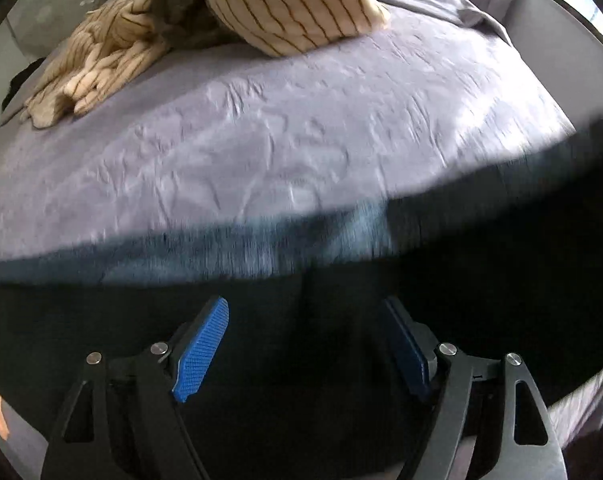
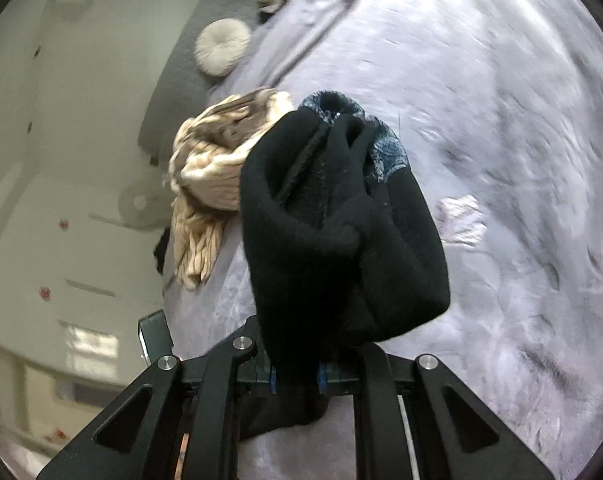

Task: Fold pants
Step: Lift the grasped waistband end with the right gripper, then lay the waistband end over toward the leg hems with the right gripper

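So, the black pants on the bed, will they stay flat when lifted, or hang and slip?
The black pants will probably flop: where the right gripper pinches them, the cloth bunches into soft folds. They look thick and fuzzy, so slipping seems unlikely. Between the left gripper's open fingers the fabric lies loose and would likely sag.

Left hand-held gripper (image 1: 305, 344), black linkage arms, silver screws, blue textured pads (image 1: 201, 350)

The pants (image 2: 341, 240) are thick, matt black cloth with a soft, fleecy nap. The bed (image 1: 301, 128) wears a smooth, finely creased lilac sheet, and the striped cream garment (image 1: 289, 4) looks like soft knit. The left claw (image 1: 309, 344) has matt black arms, shiny metal pins and rough, textured blue pads (image 1: 201, 352).
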`<state>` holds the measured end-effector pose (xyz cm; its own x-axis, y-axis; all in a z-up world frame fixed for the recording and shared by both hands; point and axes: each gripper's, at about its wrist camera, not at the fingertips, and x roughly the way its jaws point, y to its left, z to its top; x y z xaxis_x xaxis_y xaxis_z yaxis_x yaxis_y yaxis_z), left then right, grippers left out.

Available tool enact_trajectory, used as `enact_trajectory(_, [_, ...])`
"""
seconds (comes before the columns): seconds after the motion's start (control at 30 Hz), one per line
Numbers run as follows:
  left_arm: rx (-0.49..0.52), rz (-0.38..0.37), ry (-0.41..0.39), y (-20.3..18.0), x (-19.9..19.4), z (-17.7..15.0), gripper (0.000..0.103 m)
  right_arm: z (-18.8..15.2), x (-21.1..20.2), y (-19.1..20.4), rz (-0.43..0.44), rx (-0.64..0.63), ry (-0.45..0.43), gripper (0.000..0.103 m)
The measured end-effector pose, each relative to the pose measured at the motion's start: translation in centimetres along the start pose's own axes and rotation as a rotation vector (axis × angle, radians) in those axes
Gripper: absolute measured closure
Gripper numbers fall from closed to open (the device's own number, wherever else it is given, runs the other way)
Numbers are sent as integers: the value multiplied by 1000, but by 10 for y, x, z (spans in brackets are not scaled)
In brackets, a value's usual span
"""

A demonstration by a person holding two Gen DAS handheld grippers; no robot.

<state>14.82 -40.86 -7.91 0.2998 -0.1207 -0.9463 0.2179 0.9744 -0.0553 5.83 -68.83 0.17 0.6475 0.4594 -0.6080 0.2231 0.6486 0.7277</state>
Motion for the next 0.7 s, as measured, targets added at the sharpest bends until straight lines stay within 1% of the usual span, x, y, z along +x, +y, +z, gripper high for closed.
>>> enact_trajectory(0.07, [84,-7,58,-15,13,-18,23,-3,1,27,-22,-70,4,88])
enact_trajectory(0.1, [103,-5,55,-18,15,-23,23,-5,3,38,-33,-97,9,88])
enact_trajectory(0.17, [90,-31,61,-8,11,-24,23,-13,11,62,-68,-163,35,88])
enact_trajectory(0.23, [31,-60,46,17,-3,-22,23,-24,13,85,-96,-232,37,88])
enact_trajectory(0.3, [-6,-56,7,53,-23,-23,23,-36,22,113,-145,-321,46,88])
enact_trajectory(0.33, [-19,-41,-9,72,-32,-25,23,-45,31,131,-173,-377,60,88])
enact_trajectory(0.37, [-34,-22,-21,92,-41,-29,23,-55,36,140,-192,-413,73,87])
enact_trajectory(0.4, [-56,3,-30,120,-49,-35,23,-66,45,151,-208,-445,89,86])
enact_trajectory(0.47, [-91,52,-31,169,-57,-44,23,-92,82,177,-235,-507,140,80])
enact_trajectory(0.5, [-112,87,-24,200,-60,-55,23,-99,96,185,-250,-521,157,78])
enact_trajectory(0.53, [-131,115,-15,218,-63,-65,23,-120,125,193,-286,-545,194,78])
enact_trajectory(0.57, [-160,151,-3,244,-67,-74,23,-133,146,197,-315,-559,220,76])
enact_trajectory(0.6, [-179,170,5,262,-69,-78,23,-147,165,197,-344,-572,249,74])
enact_trajectory(0.67, [-220,198,25,293,-70,-96,23,-188,217,197,-466,-624,332,71])
enact_trajectory(0.7, [-234,207,34,306,-71,-104,23,-202,232,196,-538,-654,350,69])
